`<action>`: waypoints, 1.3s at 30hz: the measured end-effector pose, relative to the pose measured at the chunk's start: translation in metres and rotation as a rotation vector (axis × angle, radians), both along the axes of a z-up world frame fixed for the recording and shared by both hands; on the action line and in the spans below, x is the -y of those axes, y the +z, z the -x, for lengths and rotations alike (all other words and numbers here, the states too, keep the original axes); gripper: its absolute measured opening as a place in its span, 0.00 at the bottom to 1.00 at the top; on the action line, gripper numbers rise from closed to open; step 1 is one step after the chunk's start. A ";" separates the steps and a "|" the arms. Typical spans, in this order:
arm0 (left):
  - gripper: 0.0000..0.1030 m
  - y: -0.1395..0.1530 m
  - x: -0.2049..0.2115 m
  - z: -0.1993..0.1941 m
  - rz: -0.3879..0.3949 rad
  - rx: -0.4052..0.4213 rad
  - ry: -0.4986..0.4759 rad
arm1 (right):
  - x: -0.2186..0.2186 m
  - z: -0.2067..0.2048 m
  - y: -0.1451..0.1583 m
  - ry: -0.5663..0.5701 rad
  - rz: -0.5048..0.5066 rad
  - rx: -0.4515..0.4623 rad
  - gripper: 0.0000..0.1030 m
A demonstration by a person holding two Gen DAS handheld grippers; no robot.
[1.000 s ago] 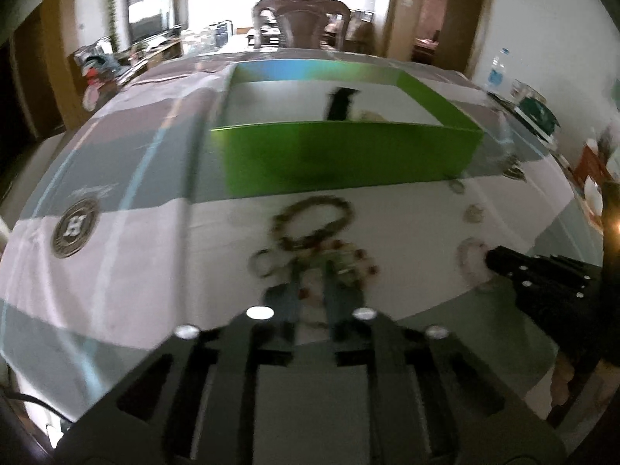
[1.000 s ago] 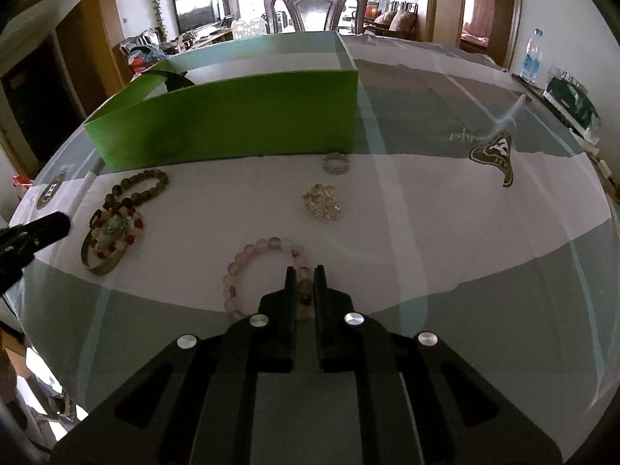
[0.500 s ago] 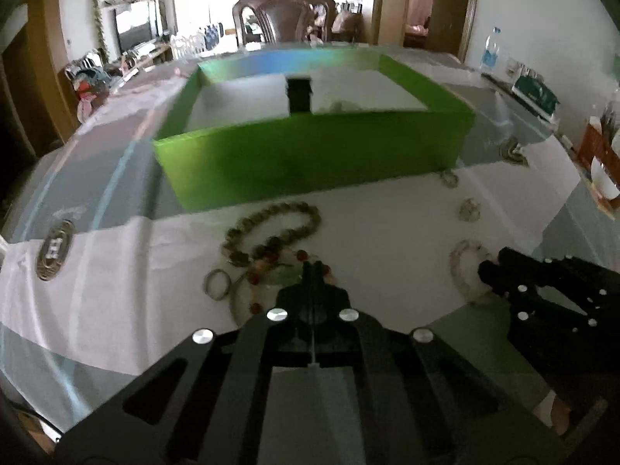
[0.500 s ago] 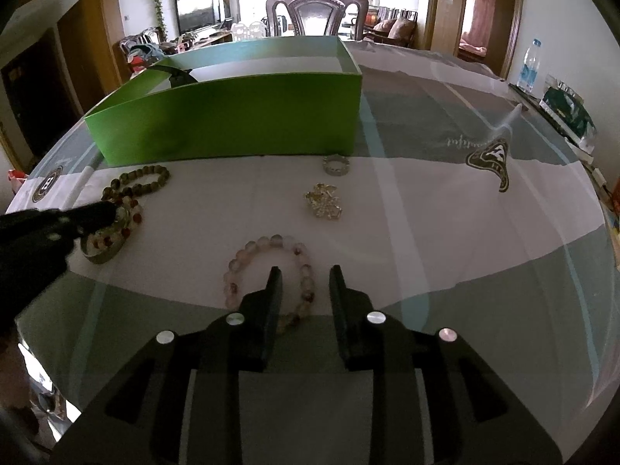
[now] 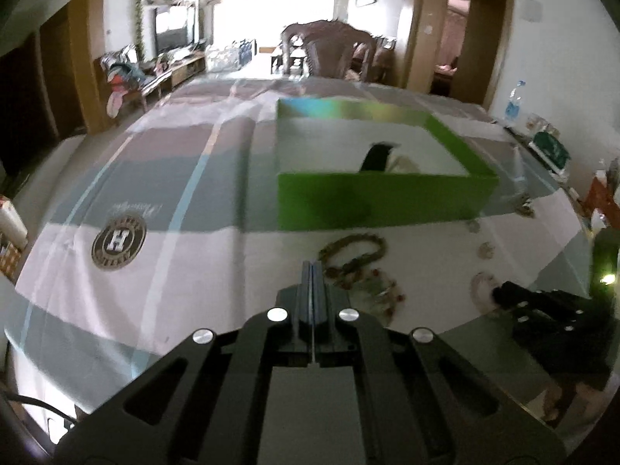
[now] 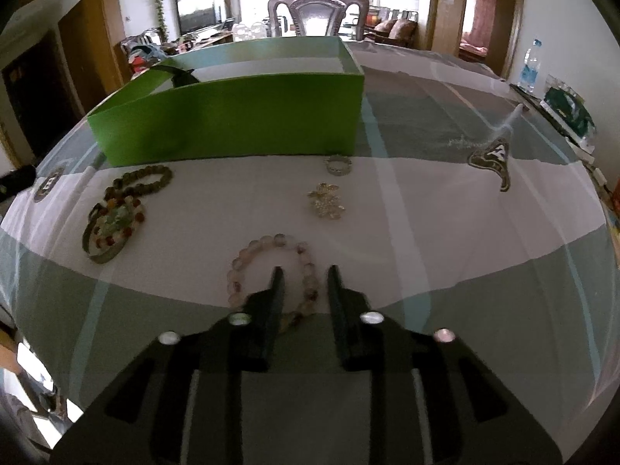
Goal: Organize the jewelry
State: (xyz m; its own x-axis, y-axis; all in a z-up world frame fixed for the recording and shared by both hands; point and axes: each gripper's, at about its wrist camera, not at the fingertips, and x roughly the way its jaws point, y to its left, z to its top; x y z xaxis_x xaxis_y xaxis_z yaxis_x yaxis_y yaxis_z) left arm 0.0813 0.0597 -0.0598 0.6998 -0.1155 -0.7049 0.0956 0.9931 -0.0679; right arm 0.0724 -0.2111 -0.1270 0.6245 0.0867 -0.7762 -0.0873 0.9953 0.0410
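A green open box [image 5: 383, 193] [image 6: 232, 116] stands on the table with a black item [image 5: 376, 157] inside. Before it lie a brown bead bracelet [image 6: 143, 184], a tangle of red and green beads with a bangle [image 6: 112, 228], a pale pink bead bracelet [image 6: 271, 267], a gold brooch [image 6: 326, 201] and a silver ring [image 6: 338, 164]. My left gripper [image 5: 312, 267] is shut and empty, raised left of the bead tangle [image 5: 364, 283]. My right gripper [image 6: 304, 277] is open, its fingers astride the near right side of the pink bracelet.
A patterned grey and white cloth [image 6: 445, 209] covers the table, with a round logo [image 5: 118, 238] at the left. A carved wooden chair [image 6: 317, 9] stands at the far end. A water bottle [image 5: 513, 100] and a green packet [image 5: 550, 149] sit at the right edge.
My left gripper has shut empty and swung left and up, away from the bead tangle. My right gripper has opened over the pink bracelet.
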 end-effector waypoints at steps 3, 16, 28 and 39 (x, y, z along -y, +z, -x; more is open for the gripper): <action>0.00 -0.014 -0.002 -0.003 0.003 -0.035 0.003 | 0.000 0.001 0.000 0.003 -0.005 -0.003 0.08; 0.04 -0.037 -0.011 -0.005 -0.027 -0.098 0.041 | -0.074 -0.023 0.035 0.256 -0.112 0.047 0.40; 0.13 -0.039 -0.027 0.004 -0.028 -0.093 0.061 | -0.124 -0.040 0.015 0.336 -0.058 -0.024 0.08; 0.18 -0.042 -0.003 0.004 -0.033 -0.103 -0.009 | -0.034 -0.017 0.059 0.144 -0.104 0.113 0.08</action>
State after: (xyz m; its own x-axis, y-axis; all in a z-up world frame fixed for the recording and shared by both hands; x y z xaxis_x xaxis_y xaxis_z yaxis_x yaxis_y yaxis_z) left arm 0.0769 0.0623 -0.1018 0.6227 -0.0969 -0.7764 0.0987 0.9941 -0.0449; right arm 0.0890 -0.1767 -0.0678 0.6823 0.2574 -0.6842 -0.2379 0.9632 0.1251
